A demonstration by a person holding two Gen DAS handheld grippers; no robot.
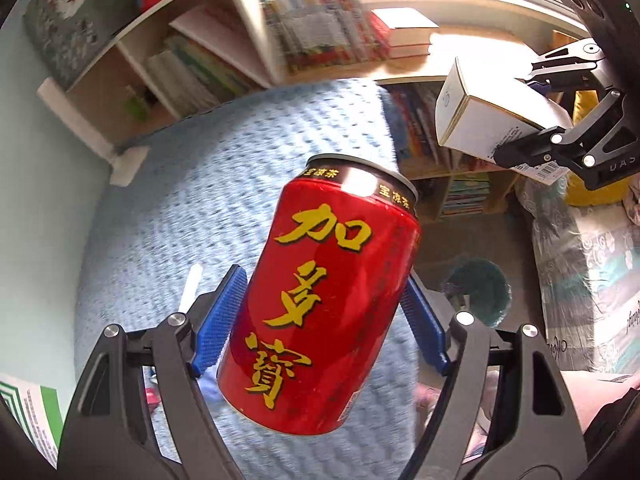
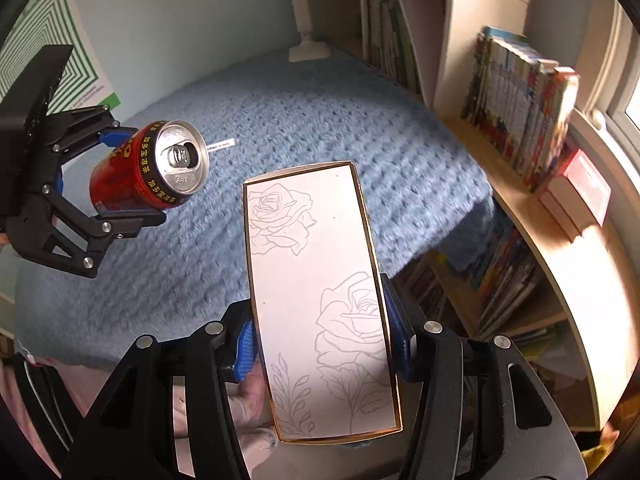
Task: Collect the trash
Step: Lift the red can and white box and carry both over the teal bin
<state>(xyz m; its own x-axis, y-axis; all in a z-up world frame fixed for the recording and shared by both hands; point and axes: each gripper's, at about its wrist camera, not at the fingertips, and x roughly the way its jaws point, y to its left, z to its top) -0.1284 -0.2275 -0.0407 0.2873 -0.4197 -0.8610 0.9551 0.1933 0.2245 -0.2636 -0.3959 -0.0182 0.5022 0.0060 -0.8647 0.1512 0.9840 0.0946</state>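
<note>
My left gripper (image 1: 320, 312) is shut on a red drink can (image 1: 324, 296) with yellow Chinese characters, held in the air above the blue knitted blanket (image 1: 224, 184). In the right wrist view the can (image 2: 148, 164) shows its opened top, held by the left gripper (image 2: 120, 176) at the left. My right gripper (image 2: 324, 340) is shut on a white carton (image 2: 320, 292) with rose drawings and a gold rim. The carton (image 1: 480, 120) and right gripper (image 1: 532, 116) also show at the upper right of the left wrist view.
A small white strip (image 2: 222, 145) lies on the blanket (image 2: 300, 120). Wooden bookshelves (image 2: 520, 120) full of books run along the right side. A dark green bin (image 1: 480, 292) stands on the floor beside patterned bedding (image 1: 592, 260). A white lamp base (image 2: 308, 46) stands at the blanket's far edge.
</note>
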